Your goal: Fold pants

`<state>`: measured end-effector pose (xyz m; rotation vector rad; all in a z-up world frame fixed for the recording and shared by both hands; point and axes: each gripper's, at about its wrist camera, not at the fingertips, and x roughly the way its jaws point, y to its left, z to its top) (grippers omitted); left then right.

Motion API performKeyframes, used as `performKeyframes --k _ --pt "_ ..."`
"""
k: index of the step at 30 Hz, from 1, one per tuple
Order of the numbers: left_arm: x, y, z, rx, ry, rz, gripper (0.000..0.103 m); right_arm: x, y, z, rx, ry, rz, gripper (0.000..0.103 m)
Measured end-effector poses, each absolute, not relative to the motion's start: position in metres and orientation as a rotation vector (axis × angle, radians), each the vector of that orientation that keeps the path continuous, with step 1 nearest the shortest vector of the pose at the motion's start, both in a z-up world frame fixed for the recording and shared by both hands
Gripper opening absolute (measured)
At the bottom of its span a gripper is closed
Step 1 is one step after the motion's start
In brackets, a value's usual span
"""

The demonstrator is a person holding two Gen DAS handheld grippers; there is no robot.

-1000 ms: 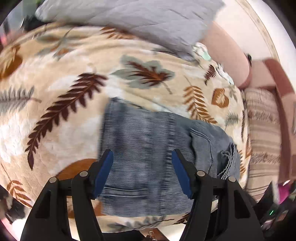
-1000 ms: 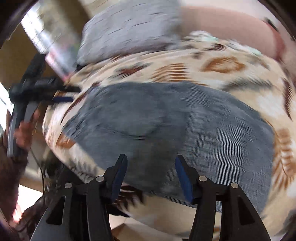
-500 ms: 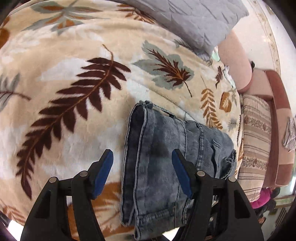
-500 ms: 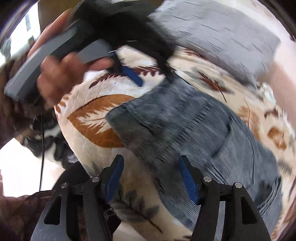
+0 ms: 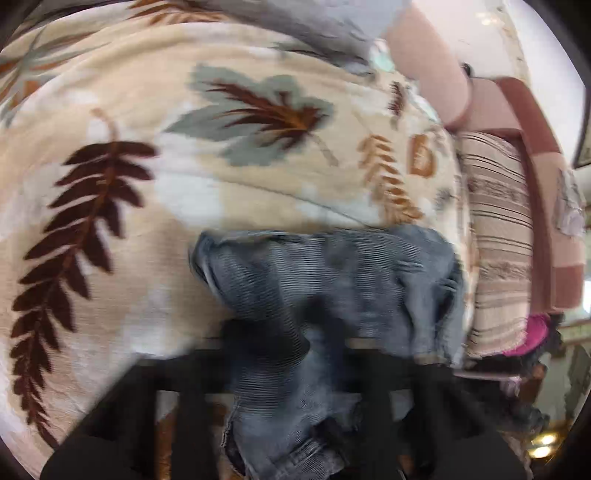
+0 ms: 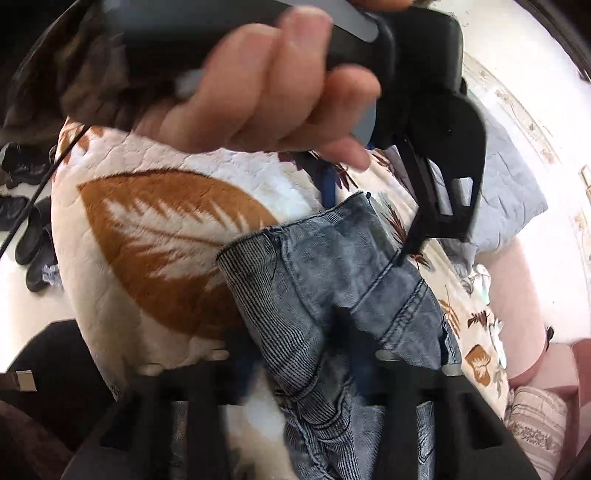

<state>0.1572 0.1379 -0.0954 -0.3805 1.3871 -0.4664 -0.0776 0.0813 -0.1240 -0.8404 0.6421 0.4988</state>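
Observation:
Grey-blue jeans (image 5: 332, 266) lie folded in a bunch on a leaf-print blanket (image 5: 129, 258). In the blurred left wrist view my left gripper (image 5: 291, 336) is closing, with a ridge of denim pinched up between its dark fingers. In the right wrist view the jeans (image 6: 314, 266) run from the middle down to the bottom edge. My right gripper (image 6: 306, 350) is closing too, with a fold of denim gathered between its fingers. A hand (image 6: 266, 85) holds the left gripper (image 6: 365, 218) at the jeans' far edge.
The blanket (image 6: 147, 229) covers a bed. A grey pillow (image 5: 314, 22) and a pink bolster (image 5: 424, 66) lie at its far end, a striped cushion (image 5: 498, 240) at the right. Dark shoes (image 6: 33, 236) stand on the floor beyond the bed's left edge.
Both grippers have come down onto the jeans and their jaws have narrowed from wide open. Denim now bunches between each pair of fingers. The right view has rolled towards the left gripper.

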Motion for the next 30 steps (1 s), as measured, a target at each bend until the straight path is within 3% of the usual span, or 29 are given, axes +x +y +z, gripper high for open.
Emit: performKeyframes --k 4,10,16,24,27,30 --pt "0.148 0.125 -0.061 -0.314 1.296 -0.489 0.012 -0.077 0.065 -0.097 -0.737 0.613 0.492 0.021" --pt "0.133 0.086 -0.007 -0.259 1.211 -0.555 0.012 -0.077 0.008 -0.047 -0.496 0.623 0.473 0.019" --pt "0.126 -0.001 0.018 -0.166 1.181 -0.646 0.015 -0.068 -0.092 -0.022 -0.198 0.716 0.408 0.013" --pt "0.132 -0.122 -0.043 -0.053 1.340 -0.659 0.018 -0.057 -0.240 -0.088 0.292 1.013 0.234 0.012" --pt "0.134 -0.155 -0.077 -0.003 1.429 -0.613 0.018 -0.060 -0.268 -0.103 0.432 1.039 0.268 0.007" --pt "0.129 -0.173 -0.076 0.097 1.415 -0.565 0.022 -0.064 -0.276 -0.101 0.473 1.022 0.325 0.013"
